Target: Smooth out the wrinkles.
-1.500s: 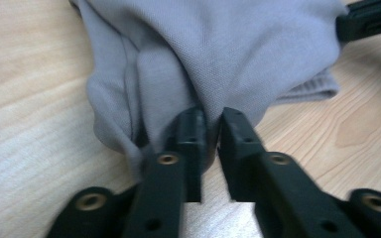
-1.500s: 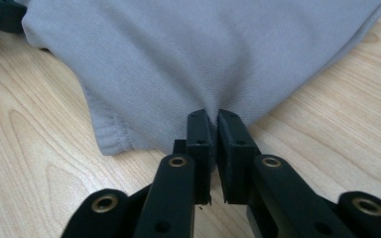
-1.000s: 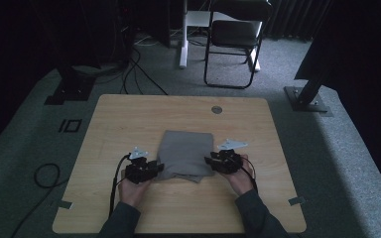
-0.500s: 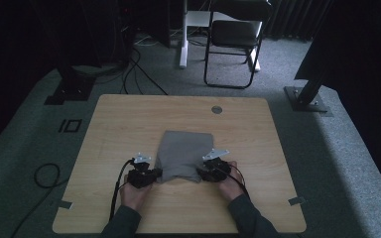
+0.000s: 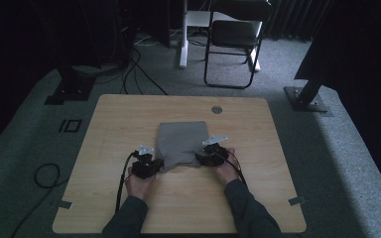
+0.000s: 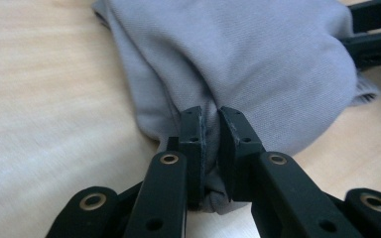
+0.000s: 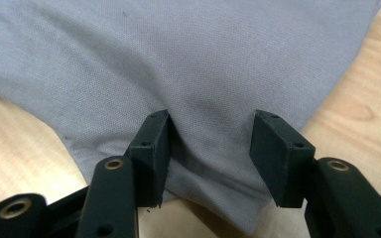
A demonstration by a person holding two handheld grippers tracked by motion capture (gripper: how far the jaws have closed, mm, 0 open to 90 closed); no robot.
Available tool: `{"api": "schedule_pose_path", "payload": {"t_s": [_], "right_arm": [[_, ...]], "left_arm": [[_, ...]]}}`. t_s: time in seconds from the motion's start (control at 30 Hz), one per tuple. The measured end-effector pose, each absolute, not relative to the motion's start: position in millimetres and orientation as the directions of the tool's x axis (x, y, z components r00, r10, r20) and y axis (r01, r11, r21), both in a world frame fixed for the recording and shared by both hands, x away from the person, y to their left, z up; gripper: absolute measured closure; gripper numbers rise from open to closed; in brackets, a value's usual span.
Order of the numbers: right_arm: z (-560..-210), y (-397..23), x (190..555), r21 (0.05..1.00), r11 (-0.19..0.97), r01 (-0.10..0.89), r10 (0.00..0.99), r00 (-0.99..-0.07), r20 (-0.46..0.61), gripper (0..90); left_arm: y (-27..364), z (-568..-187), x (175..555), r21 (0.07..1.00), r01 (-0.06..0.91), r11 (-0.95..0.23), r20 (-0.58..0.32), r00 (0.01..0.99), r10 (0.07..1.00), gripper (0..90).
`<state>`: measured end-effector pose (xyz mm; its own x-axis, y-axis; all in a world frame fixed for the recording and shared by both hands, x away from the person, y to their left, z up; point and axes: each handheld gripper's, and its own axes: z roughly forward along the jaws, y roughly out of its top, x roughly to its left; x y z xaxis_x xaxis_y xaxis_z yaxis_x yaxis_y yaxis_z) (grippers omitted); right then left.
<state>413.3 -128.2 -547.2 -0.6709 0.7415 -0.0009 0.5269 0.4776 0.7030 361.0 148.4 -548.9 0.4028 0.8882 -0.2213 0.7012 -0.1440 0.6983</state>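
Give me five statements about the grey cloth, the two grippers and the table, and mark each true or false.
1. The left gripper is shut on a fold of the grey cloth. True.
2. The right gripper is clamped tight on the cloth. False: its jaws stand apart, with the cloth's edge lying between them.
3. The cloth lies on a wooden table. True.
4. The cloth hangs over the table's far edge. False: it lies near the middle, with bare wood on every side.
5. A folding chair stands on the floor beyond the table. True.
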Motion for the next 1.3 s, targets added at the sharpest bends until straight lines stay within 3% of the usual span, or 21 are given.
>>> {"api": "schedule_pose_path", "payload": {"t_s": [0.3,0.4,0.5,0.7,1.3], "right_arm": [[-548.7,-127.9,431.5,0.71,0.454,0.539,0.765,-0.644,0.0,44.2],[-547.8,-131.3,430.4,0.705,0.452,0.546,0.772,-0.636,-0.002,41.7],[-545.4,-141.0,425.1,0.705,0.44,0.557,0.765,-0.643,0.03,31.7],[-539.1,-166.2,404.6,0.724,0.42,0.547,0.776,-0.63,0.026,23.3],[-543.2,-196.0,371.5,0.745,0.359,0.563,0.83,-0.558,0.022,23.5]], "left_arm": [[152.2,-551.5,373.4,0.708,0.699,-0.097,-0.248,0.375,0.894,78.0],[159.0,-549.0,371.2,0.722,0.688,-0.076,-0.294,0.405,0.866,69.1],[169.4,-542.8,363.3,0.749,0.658,-0.072,-0.296,0.43,0.853,63.2],[188.4,-537.2,347.5,0.787,0.611,-0.082,-0.25,0.438,0.863,58.0],[217.3,-550.2,334.3,0.769,0.635,-0.076,-0.121,0.262,0.957,53.5]]}}
